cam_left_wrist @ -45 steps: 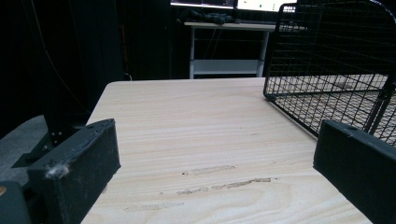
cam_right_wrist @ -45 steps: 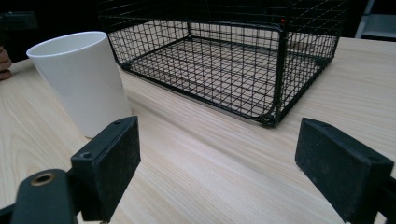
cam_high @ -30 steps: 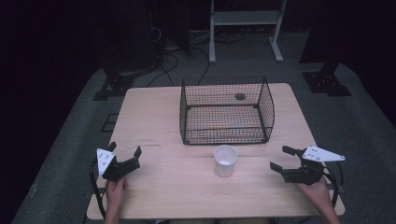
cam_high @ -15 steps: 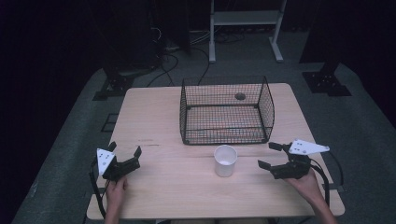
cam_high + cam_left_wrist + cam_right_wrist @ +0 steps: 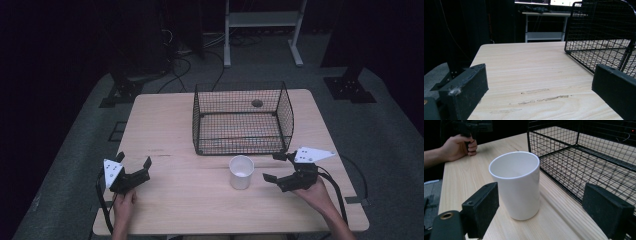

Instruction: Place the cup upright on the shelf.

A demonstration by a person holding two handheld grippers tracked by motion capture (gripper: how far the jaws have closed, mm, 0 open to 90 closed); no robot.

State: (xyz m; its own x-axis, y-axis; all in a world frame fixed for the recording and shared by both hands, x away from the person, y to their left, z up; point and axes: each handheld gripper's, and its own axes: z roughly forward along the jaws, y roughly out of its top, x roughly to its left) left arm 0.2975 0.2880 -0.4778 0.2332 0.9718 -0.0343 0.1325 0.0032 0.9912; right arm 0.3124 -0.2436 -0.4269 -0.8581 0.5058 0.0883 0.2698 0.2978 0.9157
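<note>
A white cup [image 5: 241,172] stood upright near the middle of the worktop [image 5: 165,130], toward its near edge and just in front of the wire basket [image 5: 243,119], apart from it. The right gripper [image 5: 278,167] hovered just beside the cup on the side toward the worktop's right edge, its jaws spread wide and holding nothing. The left gripper [image 5: 134,161] sat toward the near left corner, also wide open and empty, well apart from the cup.

The main risk, as I judged it, was a knock rather than a grasp. In the right gripper view the cup [image 5: 516,185] sat off-centre, closer to 1 jaw than the other, so that jaw could meet the wall first and push the cup sideways or tip it. The basket [image 5: 584,162] was close behind the other jaw, and a wide approach could catch that jaw on the wire. A smooth, tapered cup could also slip upward out of a pinch placed too high.

The high view gave the layout: both grippers, the cup's distance from the basket, and a dark round mark on the worktop seen through the basket's far side. The right gripper view showed what that one could not, the cup's empty inside and how it lined up with the jaws, plus the person's other hand [image 5: 459,146] far across the worktop. The left gripper view showed scuff marks [image 5: 541,96] on the bare wood.
</note>
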